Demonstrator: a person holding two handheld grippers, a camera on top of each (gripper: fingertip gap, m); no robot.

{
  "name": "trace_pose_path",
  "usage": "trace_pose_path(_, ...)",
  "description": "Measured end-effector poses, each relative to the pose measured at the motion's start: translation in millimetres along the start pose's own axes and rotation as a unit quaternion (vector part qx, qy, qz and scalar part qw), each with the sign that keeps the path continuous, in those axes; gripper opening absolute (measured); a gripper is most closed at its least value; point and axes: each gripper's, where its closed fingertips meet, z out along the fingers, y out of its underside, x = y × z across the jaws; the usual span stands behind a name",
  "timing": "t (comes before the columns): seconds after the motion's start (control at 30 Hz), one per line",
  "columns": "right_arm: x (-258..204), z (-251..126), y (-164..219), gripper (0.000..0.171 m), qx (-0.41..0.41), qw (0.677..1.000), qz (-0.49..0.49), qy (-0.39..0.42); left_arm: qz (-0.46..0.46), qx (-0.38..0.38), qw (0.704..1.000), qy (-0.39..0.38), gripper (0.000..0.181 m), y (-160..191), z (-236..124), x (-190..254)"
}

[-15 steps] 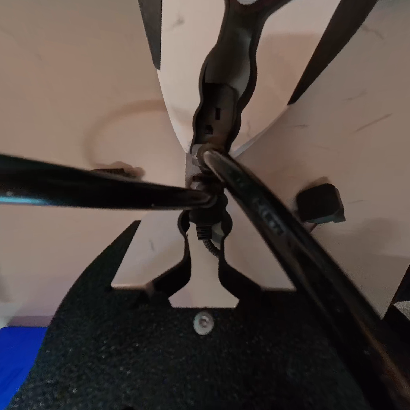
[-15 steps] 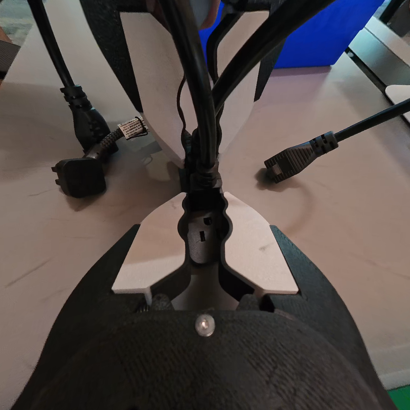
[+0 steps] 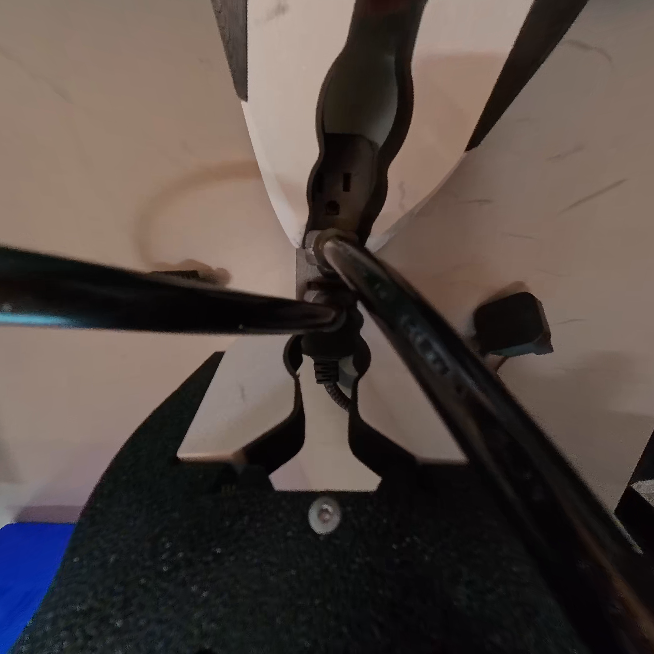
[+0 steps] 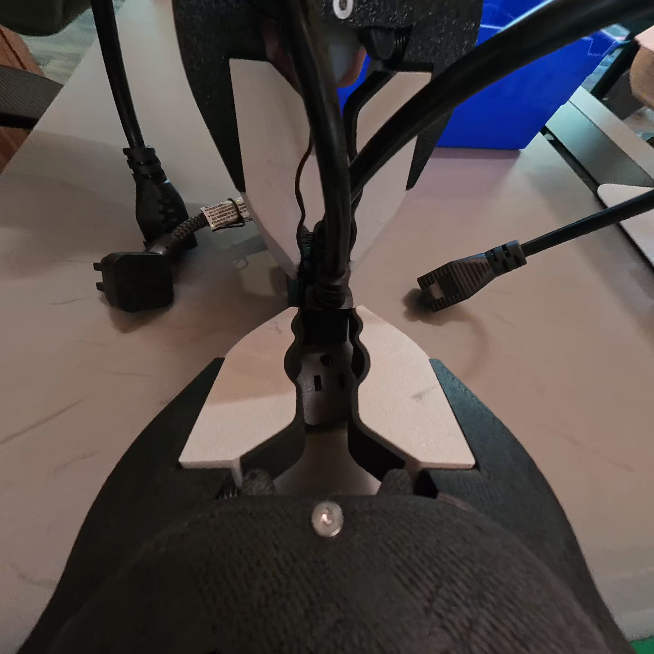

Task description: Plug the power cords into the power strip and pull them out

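A black power strip [image 4: 323, 389] is held over the pale table [image 4: 531, 389] between my two grippers, which face each other. My right gripper [image 4: 325, 311] is shut on one end of the strip, with an empty outlet [image 4: 327, 375] between its fingers. My left gripper [image 3: 327, 318] is shut on the other end, where the braided cord [image 3: 334, 393] leaves it. Two black cords are plugged in at the middle; one runs left [image 3: 141, 308], the other runs lower right [image 3: 424, 346]. They hide the left fingertips. The strip's free outlet [image 3: 339, 194] shows beyond them.
A loose ribbed plug [image 4: 456, 279] lies on the table at the right. A flat angled plug [image 4: 138, 283] on a braided cord and another black plug [image 4: 159, 208] lie at the left. A blue bin [image 4: 513, 99] stands at the back right. Only a small space, under 4 cm, lies between the two pairs of fingers. The loose ribbed plug [image 4: 456, 279] is about equally far from each gripper, around 8 centimeters.
Both grips are unchanged. In the right wrist view the left gripper's body now shows lower and closer at the top; the strip and cords have barely moved.
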Motion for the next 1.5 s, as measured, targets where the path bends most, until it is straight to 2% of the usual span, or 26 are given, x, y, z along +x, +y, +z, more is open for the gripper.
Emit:
trace_pose_path(0.03, 0.0, -0.1, -0.1, 0.024, 0.001, 1.000, 0.004, -0.004, 0.003, -0.007, 1.000, -0.001, 0.023, 0.3, 0.0, -0.1)
trace_pose_path(0.07, 0.1, 0.1, -0.3, 0.024, 0.001, 1.000, 0.005, -0.005, 0.004, -0.014, 1.000, -0.001, 0.028, 0.6, 0.0, 0.0)
trace_pose_path(0.2, -0.1, 2.1, -0.4, 0.025, -0.002, 1.000, 0.000, -0.005, 0.005, -0.032, 0.999, 0.007, 0.023, 2.3, 4.5, 0.9)
trace_pose_path(0.23, -0.8, 2.4, -0.4, 0.025, -0.002, 1.000, 0.004, -0.010, 0.004, -0.056, 0.998, 0.011, 0.025, 9.5, 11.4, 3.2)
trace_pose_path(0.27, -1.3, 2.1, -0.3, 0.024, -0.002, 1.000, 0.008, -0.014, 0.014, -0.037, 0.999, 0.009, 0.026, 2.9, 12.5, 3.6)
trace_pose_path(0.5, -1.2, 4.6, 1.9, 0.028, -0.013, 1.000, -0.015, 0.006, 0.026, -0.068, 0.997, 0.013, 0.026, 3.8, 11.5, 2.8)
trace_pose_path(0.57, -2.6, 10.0, 7.4, 0.027, -0.038, 0.999, -0.028, 0.010, 0.025, -0.064, 0.998, 0.013, 0.022, 3.8, 11.3, 2.8)
trace_pose_path(1.27, -6.3, 5.8, 7.4, 0.025, -0.033, 0.999, -0.003, -0.014, 0.016, -0.039, 0.999, 0.014, 0.024, 0.7, 11.5, 5.9)
trace_pose_path(1.5, -7.4, 5.6, 5.4, 0.024, -0.033, 0.999, 0.039, -0.004, 0.020, -0.037, 0.999, 0.019, 0.024, 0.5, 11.7, 6.2)
